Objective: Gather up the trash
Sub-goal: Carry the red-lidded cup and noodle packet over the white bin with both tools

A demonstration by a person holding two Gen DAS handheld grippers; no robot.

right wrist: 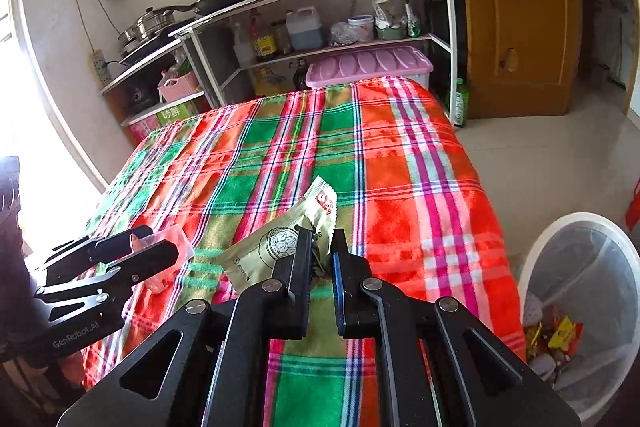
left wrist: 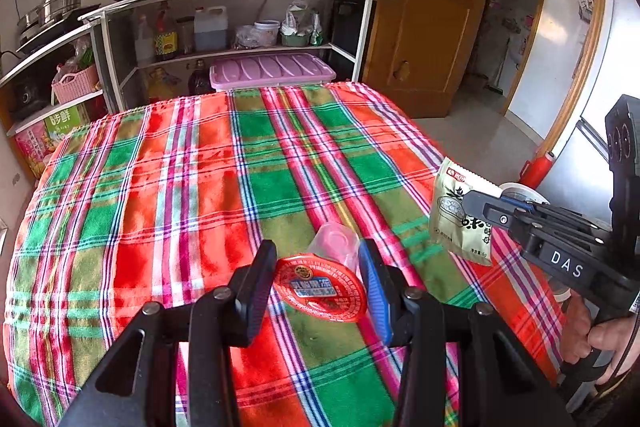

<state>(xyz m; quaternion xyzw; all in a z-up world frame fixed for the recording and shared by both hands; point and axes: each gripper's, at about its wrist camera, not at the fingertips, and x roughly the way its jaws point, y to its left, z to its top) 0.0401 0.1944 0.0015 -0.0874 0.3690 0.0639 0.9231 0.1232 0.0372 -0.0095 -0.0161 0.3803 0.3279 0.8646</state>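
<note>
My left gripper (left wrist: 318,259) is shut on a clear plastic jelly cup (left wrist: 336,245) with a red peeled lid (left wrist: 320,289), held above the plaid table. It also shows in the right wrist view (right wrist: 154,247), with the cup (right wrist: 168,255) between its fingers. My right gripper (right wrist: 322,241) is shut on a pale green snack wrapper (right wrist: 276,247) and holds it above the table. In the left wrist view the right gripper (left wrist: 474,201) holds the wrapper (left wrist: 452,211) over the table's right edge.
The table (right wrist: 420,195) has a red and green plaid cloth. A white bin (right wrist: 580,291) with a clear liner and several wrappers inside stands on the floor to the right. Kitchen shelves (right wrist: 320,11) and a wooden door (right wrist: 520,11) stand behind.
</note>
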